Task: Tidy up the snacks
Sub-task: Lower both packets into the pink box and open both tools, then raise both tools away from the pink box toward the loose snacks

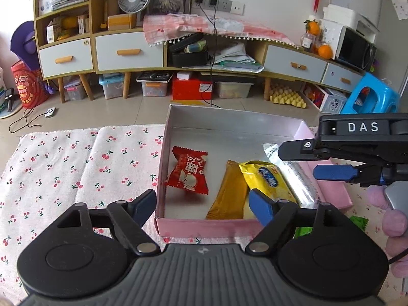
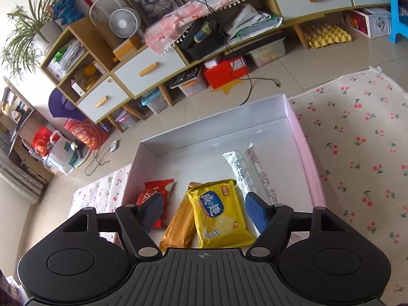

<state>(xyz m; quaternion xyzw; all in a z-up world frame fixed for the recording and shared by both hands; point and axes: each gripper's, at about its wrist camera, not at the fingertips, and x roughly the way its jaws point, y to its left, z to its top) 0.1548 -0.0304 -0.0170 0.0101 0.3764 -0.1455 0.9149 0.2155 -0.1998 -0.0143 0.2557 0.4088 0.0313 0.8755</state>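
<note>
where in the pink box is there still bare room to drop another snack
The far half of the pink box is bare, between its back wall and the snacks. The near half is crowded: red candy, gold bar, yellow pack and white packet lie side by side.

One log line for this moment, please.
left gripper open | right gripper open | four snacks in box: red, orange, yellow, white

Cherry-print cloth [image 1: 76, 168] under pink box [image 1: 204, 227]; beside it perhaps a green wrapper [image 1: 357, 223].
</note>
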